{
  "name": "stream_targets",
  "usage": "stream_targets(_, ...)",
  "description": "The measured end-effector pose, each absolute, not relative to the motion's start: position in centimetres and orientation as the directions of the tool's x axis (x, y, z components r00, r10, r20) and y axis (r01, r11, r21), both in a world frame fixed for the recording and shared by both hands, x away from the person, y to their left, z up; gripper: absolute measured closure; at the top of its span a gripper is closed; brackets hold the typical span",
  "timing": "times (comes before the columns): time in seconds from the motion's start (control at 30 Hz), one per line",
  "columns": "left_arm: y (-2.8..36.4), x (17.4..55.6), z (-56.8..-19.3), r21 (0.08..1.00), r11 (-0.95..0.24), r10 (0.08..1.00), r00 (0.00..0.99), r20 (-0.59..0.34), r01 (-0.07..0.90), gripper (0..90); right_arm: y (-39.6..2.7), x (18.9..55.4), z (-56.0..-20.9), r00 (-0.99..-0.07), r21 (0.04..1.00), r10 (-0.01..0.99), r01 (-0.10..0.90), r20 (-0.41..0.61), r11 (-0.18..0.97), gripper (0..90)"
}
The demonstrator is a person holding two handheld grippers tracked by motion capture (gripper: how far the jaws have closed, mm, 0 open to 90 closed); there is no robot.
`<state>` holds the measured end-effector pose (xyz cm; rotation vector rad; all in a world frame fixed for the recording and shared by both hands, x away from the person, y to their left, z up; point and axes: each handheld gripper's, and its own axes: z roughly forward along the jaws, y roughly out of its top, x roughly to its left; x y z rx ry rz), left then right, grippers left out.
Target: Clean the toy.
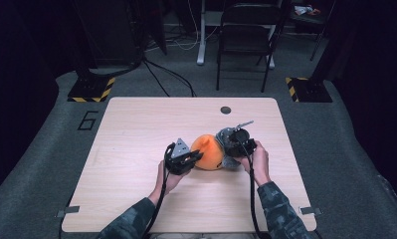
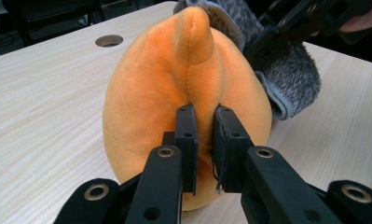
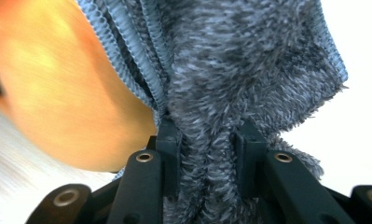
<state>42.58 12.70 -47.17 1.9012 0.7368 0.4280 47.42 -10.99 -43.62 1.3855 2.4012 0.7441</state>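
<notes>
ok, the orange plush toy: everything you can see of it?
The orange plush toy is a rounded, egg-like shape in soft, short-pile fabric, with a stubby tip at its top and a seam fold running down its side. It sits on the wooden table near the middle. The left gripper is shut on that fold. A fuzzy grey cloth with a ribbed blue-grey edge lies against its far side, pinched by the right gripper.

The orange plush and grey fuzzy cloth crowd mid-table (touching each other). Bare tabletop lies open all around them.
</notes>
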Motion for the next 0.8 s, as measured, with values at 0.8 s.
stream_targets(0.8,12.8,42.6,-47.1,0.903,-0.302,0.659,0.751,-0.034,0.306,79.8,-12.1,47.3,-41.8,-0.493,0.577,0.87,0.718,0.026,0.389,68.7)
